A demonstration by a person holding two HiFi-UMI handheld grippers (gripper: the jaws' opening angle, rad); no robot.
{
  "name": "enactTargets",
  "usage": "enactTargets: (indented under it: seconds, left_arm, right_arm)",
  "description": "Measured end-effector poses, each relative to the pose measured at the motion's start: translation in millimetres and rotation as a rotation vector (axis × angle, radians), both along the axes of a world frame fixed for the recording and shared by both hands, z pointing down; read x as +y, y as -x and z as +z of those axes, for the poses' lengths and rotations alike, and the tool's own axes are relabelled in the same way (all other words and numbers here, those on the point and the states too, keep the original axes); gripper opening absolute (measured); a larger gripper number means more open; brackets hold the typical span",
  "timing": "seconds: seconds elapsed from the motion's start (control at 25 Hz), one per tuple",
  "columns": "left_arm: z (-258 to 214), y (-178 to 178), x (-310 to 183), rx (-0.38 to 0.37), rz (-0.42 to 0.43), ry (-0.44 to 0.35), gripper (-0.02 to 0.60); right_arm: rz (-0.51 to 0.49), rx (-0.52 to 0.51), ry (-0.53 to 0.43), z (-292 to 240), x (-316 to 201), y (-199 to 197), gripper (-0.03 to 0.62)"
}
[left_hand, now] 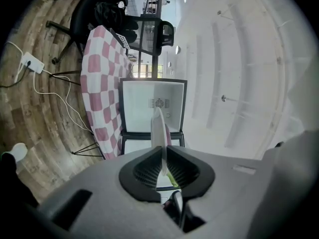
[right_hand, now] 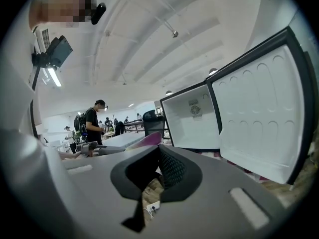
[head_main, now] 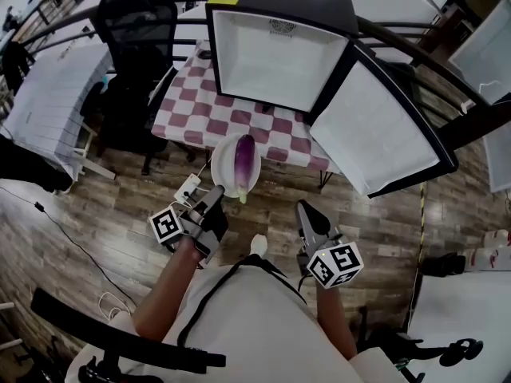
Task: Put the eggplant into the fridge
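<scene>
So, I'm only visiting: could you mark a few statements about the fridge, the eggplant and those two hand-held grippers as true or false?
1. The fridge has its door open. True.
2. The eggplant lies on a white plate. True.
3. The right hand-held gripper holds the plate. False: the left hand-held gripper is clamped on its rim, and the right one holds nothing.
4. The eggplant is inside the fridge. False: it is outside, on the plate, short of the fridge.
5. The fridge stands on a red-and-white checked tablecloth. True.
</scene>
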State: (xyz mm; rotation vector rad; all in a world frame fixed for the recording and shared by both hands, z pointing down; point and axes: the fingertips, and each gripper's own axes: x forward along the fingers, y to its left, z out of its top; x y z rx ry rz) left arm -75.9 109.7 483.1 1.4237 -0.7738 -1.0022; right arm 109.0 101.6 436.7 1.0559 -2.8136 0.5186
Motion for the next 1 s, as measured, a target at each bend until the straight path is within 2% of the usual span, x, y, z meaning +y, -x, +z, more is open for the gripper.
enactTargets:
  seconds: [0.44,1.0]
  left_arm:
    - [5,-36,-49,-0.002,-0.048,0.014,0.037]
    - [6,-51,-84,-0.017,-0.081,0.017,0.037]
  right_arm:
    - [-0.054,-0.001,0.023,13,-56,-36,0.006]
    - [-0.073,-0.007,0.040,25,-91,-60,0.006]
